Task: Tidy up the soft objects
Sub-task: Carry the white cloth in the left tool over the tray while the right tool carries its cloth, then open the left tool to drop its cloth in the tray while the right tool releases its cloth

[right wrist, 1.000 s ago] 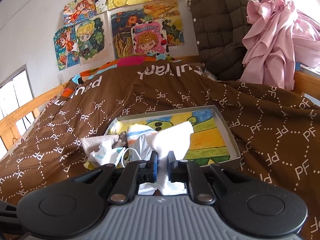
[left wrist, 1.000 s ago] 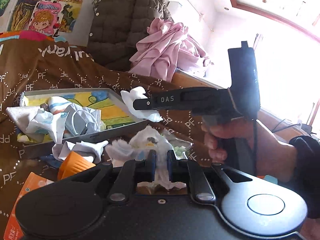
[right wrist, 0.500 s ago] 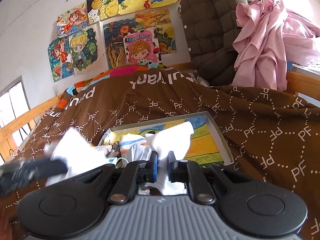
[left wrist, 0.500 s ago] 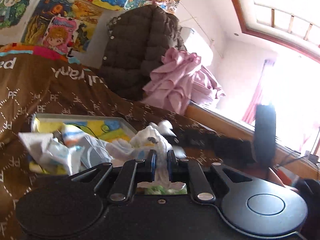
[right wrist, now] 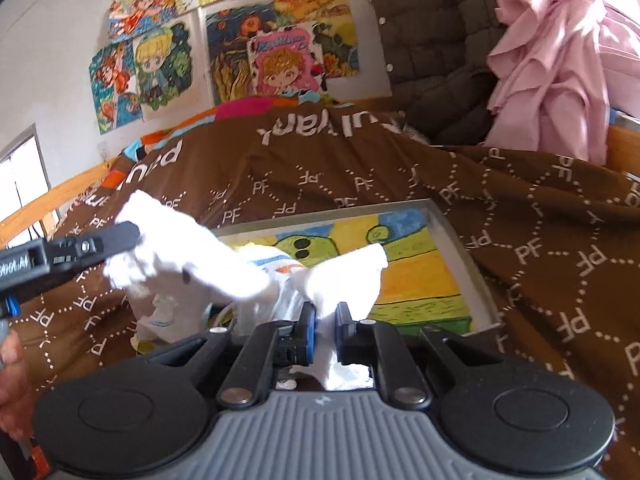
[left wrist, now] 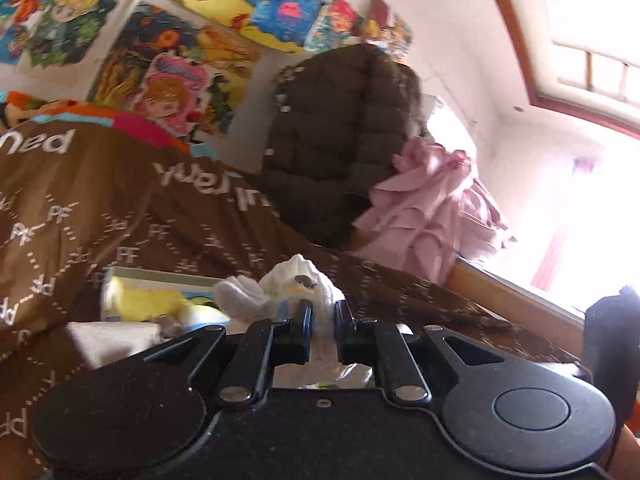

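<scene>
Gripping a white sock (left wrist: 298, 280), your left gripper (left wrist: 322, 326) has its jaws clenched on the fabric, which bunches up above the fingertips (left wrist: 303, 320) and hangs down between them. In the right wrist view this same gripper (right wrist: 120, 240) enters from 9 o'clock, and the sock (right wrist: 180, 256) it carries is stretched across toward the middle of the frame.

Your right gripper (right wrist: 324, 326) has its jaws clamped on a second white cloth item (right wrist: 348, 272) (it fans out at 12 to 1 o'clock above the fingertips). Whether it is a sock or another garment cannot be told.

Both items are held above a shallow cardboard tray (right wrist: 460, 256) that rests on the brown quilt (right wrist: 540, 240) covering the bed. The tray floor carries a yellow, green and blue drawing. A heap of light fabric pieces (right wrist: 160, 312) with blue and orange stripes lies at the tray's 8 o'clock end, directly beneath the left gripper's sock. In the left wrist view the tray (left wrist: 160, 280) sits at 9 o'clock of the jaws, partly hidden by the gripper body.

At 12 to 1 o'clock in the right wrist view, a dark quilted jacket (right wrist: 432, 40) and a pink garment (right wrist: 552, 60) hang beyond the bed. Cartoon posters (right wrist: 224, 48) cover the wall at 11 o'clock.
</scene>
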The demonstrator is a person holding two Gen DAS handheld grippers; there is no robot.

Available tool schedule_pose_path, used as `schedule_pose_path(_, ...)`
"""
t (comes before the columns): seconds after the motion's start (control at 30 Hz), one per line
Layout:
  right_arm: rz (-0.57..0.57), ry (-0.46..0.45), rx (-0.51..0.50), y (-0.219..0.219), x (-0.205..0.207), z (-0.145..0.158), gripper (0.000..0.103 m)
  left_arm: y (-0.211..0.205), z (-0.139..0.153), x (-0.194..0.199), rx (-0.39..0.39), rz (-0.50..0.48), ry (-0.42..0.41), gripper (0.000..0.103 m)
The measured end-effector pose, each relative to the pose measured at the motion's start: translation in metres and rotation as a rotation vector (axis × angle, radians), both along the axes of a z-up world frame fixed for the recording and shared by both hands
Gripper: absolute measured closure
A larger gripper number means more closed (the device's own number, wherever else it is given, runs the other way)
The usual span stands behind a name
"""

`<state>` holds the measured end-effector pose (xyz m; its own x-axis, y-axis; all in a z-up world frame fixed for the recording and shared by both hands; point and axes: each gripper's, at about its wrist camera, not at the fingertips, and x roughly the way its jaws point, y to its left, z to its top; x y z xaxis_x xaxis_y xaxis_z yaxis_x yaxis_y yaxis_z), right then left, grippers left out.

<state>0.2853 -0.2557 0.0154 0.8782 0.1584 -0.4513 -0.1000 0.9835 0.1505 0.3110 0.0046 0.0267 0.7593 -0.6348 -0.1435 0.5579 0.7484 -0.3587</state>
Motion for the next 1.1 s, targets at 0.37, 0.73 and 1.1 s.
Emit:
schedule_pose_path(0.37, 0.074, 0.042, -0.016, 0.041, 0.033, -0.005, 0.092, 0.038, -0.015, 0.035, -0.061, 0.132, 0.080, 0.091)
schedule_pose_path(0.73, 0.069, 0.110, -0.013, 0.053, 0.063, -0.024, 0.091, 0.034, -0.044, 0.058, -0.016, 0.140, 0.175, 0.091)
schedule_pose_path(1.1, 0.068, 0.168, -0.011, 0.054, 0.066, -0.037, 0.084, 0.029, -0.062, 0.074, -0.003, 0.084, 0.323, 0.089)
